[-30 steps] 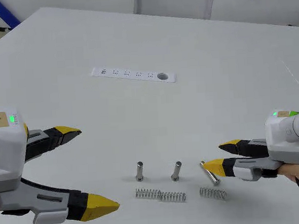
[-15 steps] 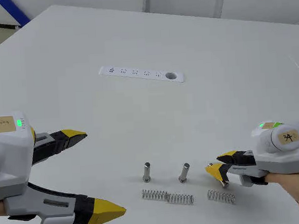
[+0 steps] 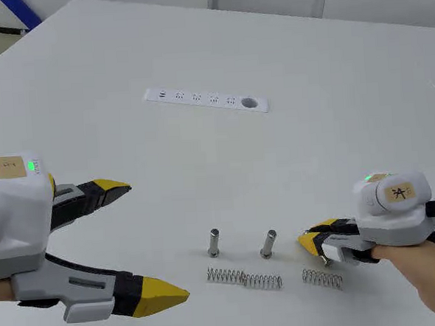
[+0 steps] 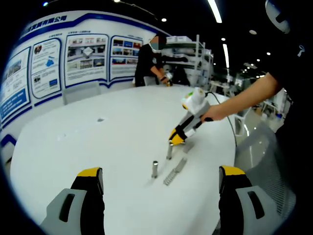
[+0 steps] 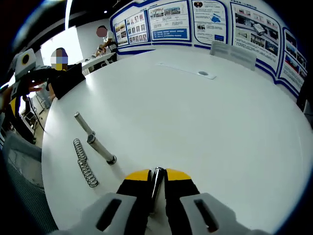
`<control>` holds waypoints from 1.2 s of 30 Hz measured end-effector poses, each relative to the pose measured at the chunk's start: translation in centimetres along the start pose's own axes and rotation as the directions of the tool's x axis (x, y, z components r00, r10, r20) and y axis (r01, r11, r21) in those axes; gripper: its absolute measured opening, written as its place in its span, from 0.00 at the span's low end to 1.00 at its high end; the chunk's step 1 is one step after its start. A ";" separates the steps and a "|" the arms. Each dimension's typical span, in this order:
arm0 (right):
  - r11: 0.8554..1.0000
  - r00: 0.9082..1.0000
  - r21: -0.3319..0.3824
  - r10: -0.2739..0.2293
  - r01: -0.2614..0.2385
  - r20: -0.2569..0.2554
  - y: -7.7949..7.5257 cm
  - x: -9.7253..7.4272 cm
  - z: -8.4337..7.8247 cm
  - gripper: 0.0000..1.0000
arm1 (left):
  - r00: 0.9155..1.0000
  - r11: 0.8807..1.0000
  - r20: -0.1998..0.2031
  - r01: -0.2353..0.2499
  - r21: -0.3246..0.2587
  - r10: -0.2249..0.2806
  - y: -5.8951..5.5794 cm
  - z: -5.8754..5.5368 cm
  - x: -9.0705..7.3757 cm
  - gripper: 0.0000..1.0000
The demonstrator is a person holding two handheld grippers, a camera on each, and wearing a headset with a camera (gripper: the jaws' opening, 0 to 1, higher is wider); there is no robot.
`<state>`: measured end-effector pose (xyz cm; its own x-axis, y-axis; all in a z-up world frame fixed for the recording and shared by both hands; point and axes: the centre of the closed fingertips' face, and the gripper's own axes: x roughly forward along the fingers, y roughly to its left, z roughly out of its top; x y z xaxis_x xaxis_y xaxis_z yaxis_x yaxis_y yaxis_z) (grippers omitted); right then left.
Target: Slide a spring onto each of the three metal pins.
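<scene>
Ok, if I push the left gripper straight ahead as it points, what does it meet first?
Probably the nearer upright pin, almost centred ahead of the left gripper, whose jaws are open; the springs lie just beside it. Depth is hard to judge.

my left gripper (image 3: 150, 239) is held low at the left, level, its two yellow-tipped fingers (image 3: 157, 294) spread wide apart. my right hand (image 3: 422, 267) grips the right gripper (image 3: 316, 243) low at the right, its fingers pinched together around a thin metal pin (image 5: 156, 179).

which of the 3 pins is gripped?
The rightmost pin, clamped in the right gripper; the other two pins stand free on the table.
</scene>
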<state>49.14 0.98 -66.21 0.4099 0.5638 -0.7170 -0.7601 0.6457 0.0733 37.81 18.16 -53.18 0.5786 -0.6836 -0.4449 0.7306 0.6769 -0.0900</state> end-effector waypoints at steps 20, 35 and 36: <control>0.998 0.999 0.059 -0.026 0.028 -0.046 0.3 -0.1 -0.5 0.07 | 1.000 1.000 0.014 -0.027 -0.012 0.028 0.3 0.1 -1.2 1.00; 0.997 0.997 0.071 -0.045 0.040 0.070 0.2 -2.0 1.1 0.07 | 0.999 1.000 0.041 -0.009 -0.010 0.009 -0.3 1.1 -0.9 1.00; 0.997 0.996 0.072 -0.048 0.042 0.074 0.2 -2.1 1.1 0.07 | 0.999 1.000 0.044 -0.007 -0.010 0.008 -0.4 1.2 -0.9 1.00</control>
<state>48.70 0.44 -63.90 0.4817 0.5690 -0.6665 -0.7040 0.7042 0.0924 37.50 18.16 -51.65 0.5998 -0.6897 -0.4057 0.7225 0.6847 -0.0959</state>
